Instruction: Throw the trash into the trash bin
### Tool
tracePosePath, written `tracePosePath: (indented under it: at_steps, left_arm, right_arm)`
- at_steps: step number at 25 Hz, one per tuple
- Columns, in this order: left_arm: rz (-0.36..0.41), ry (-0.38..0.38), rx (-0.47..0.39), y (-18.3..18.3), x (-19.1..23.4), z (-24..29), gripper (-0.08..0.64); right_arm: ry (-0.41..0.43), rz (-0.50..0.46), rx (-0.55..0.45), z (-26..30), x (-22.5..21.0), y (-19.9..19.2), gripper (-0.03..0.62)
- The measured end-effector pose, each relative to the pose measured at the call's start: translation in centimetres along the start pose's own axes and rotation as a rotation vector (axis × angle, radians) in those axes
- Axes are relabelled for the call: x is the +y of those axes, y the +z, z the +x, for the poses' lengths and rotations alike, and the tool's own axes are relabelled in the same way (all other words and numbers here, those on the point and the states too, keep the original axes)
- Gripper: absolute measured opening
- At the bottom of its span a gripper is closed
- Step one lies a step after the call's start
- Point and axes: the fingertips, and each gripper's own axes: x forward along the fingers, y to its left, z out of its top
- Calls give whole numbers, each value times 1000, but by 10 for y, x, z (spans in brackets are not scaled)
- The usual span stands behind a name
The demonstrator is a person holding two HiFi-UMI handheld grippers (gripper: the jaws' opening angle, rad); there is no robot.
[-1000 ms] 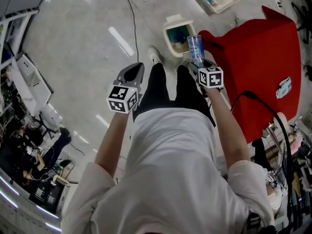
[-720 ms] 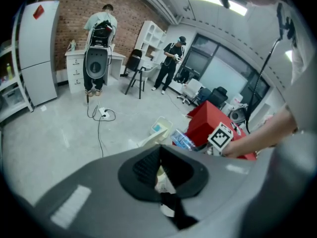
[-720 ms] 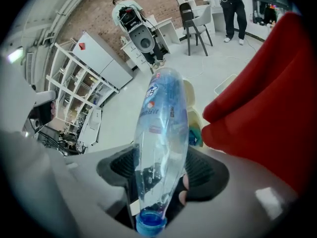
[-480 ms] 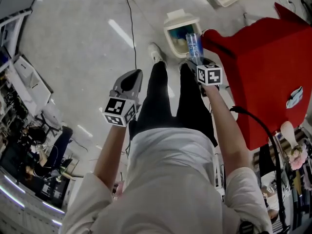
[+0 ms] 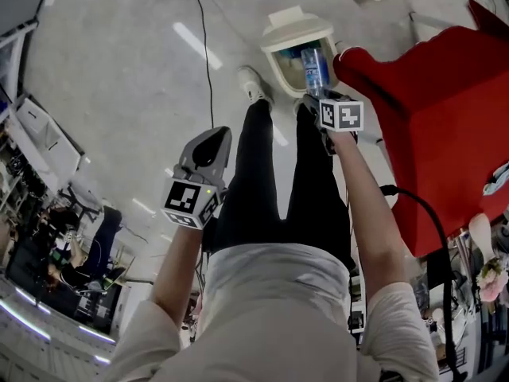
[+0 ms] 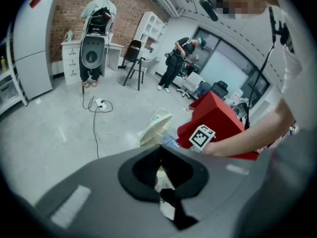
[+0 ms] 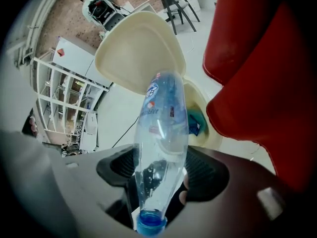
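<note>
Clear plastic, blue cap: that's the bottle [image 7: 161, 148], and the right gripper [image 7: 161, 175] has it clamped. The black pads [image 7: 205, 170] press in on both sides of its lower half. The cap end sits back toward the camera and the base points out ahead.

From the head view the bottle [image 5: 316, 68] shows against the open mouth of the cream trash bin [image 5: 274, 50], held in the air at the end of the right gripper [image 5: 322, 102]. The marker cube [image 5: 342, 114] faces up just behind it. The bin's lid [image 7: 133, 53] is tipped up, and something blue lies down inside the bin [image 7: 210, 133].

Over to the left gripper [image 5: 208, 146], hanging well off to the side, out beside the person's leg and over bare floor. In its own view the left gripper [image 6: 161, 170] has its jaws drawn together, with only a thin pale sliver showing in the slit. What that sliver is can't be made out.

A big red block [image 5: 445, 118] crowds in on the right, just beside the bin. A black cable [image 5: 203, 46] snakes across the pale floor, and the person's white shoe [image 5: 253, 86] is planted near the bin's left side. Other people stand far back in the room by the brick wall [image 6: 64, 14].
</note>
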Motion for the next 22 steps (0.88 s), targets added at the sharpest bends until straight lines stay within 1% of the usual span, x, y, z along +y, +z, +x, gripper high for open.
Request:
tracePosePath:
  at_steps: [4, 8, 11, 13, 22]
  left_arm:
    - [-17, -6, 9, -13, 5, 15, 5]
    - [-27, -9, 15, -24, 2, 21, 5]
    - [-31, -14, 23, -30, 1, 22, 5]
    - [-33, -16, 24, -32, 1, 23, 5]
    - [-35, -12, 16, -33, -2, 21, 5]
  right_arm:
    - [27, 46, 10, 21, -7, -1, 290]
    - [43, 102, -21, 28, -10, -3, 299]
    - [53, 130, -42, 30, -11, -4, 368]
    - [58, 146, -52, 29, -11, -3, 368]
    - [78, 129, -60, 17, -2, -6, 366]
